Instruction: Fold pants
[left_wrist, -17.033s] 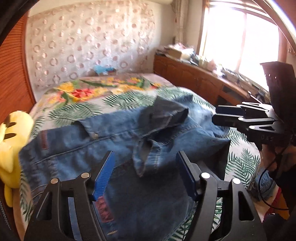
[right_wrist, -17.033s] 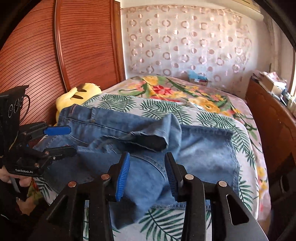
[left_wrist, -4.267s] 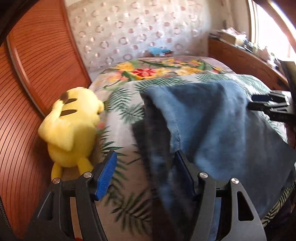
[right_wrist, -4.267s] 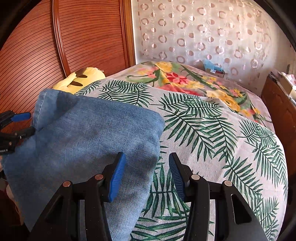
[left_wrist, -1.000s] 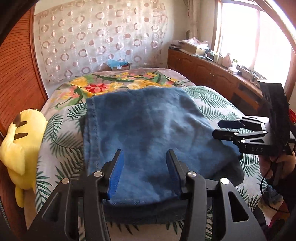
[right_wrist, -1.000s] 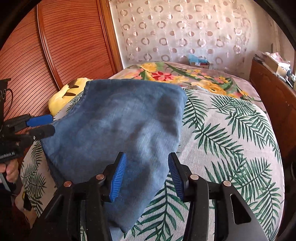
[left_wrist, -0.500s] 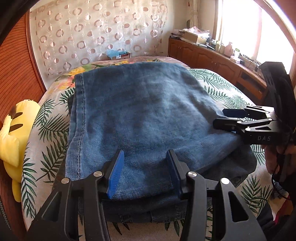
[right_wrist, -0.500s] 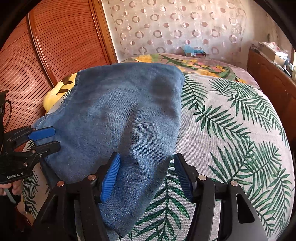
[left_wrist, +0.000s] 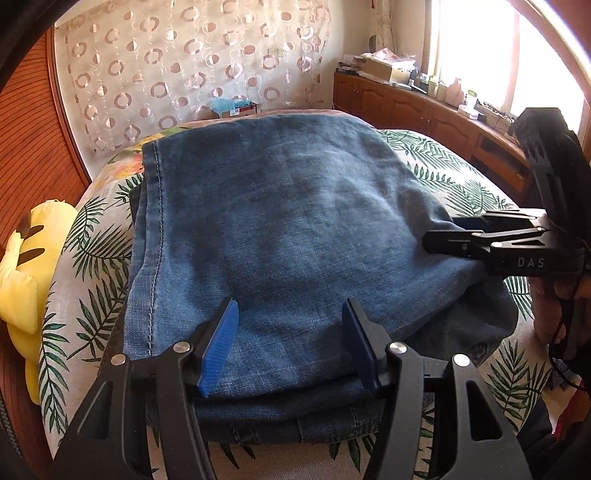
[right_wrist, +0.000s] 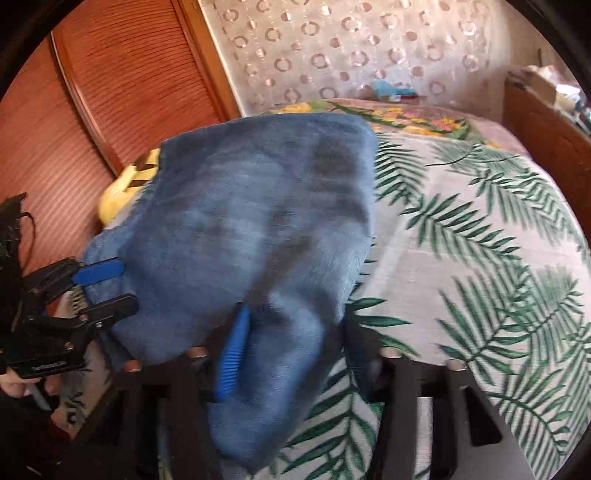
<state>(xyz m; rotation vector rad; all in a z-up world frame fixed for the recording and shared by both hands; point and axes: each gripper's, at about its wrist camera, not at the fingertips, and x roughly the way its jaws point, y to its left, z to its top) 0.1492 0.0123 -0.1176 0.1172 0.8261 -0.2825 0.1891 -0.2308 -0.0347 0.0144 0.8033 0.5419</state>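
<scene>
The folded blue denim pants (left_wrist: 280, 229) lie on the palm-leaf bedspread (left_wrist: 92, 251); they also fill the left of the right wrist view (right_wrist: 258, 229), which is blurred. My left gripper (left_wrist: 291, 347) is open, its blue pads (left_wrist: 218, 347) standing over the near edge of the folded stack. It shows at the left of the right wrist view (right_wrist: 105, 286), open over the denim's left corner. My right gripper (right_wrist: 295, 350) is open with denim lying between its jaws. It also shows in the left wrist view (left_wrist: 439, 232) at the pants' right edge.
A yellow plush toy (left_wrist: 22, 273) lies at the bed's left edge against a red-brown slatted wardrobe (right_wrist: 110, 85). A wooden cabinet (left_wrist: 424, 110) with clutter runs under the window on the right. A curtain with circles (left_wrist: 184, 66) hangs behind the bed.
Both grippers have moved closer in over the folded pants. The right gripper's jaws have spread wider and its view is now blurred by motion. The pants stay folded on the bed.
</scene>
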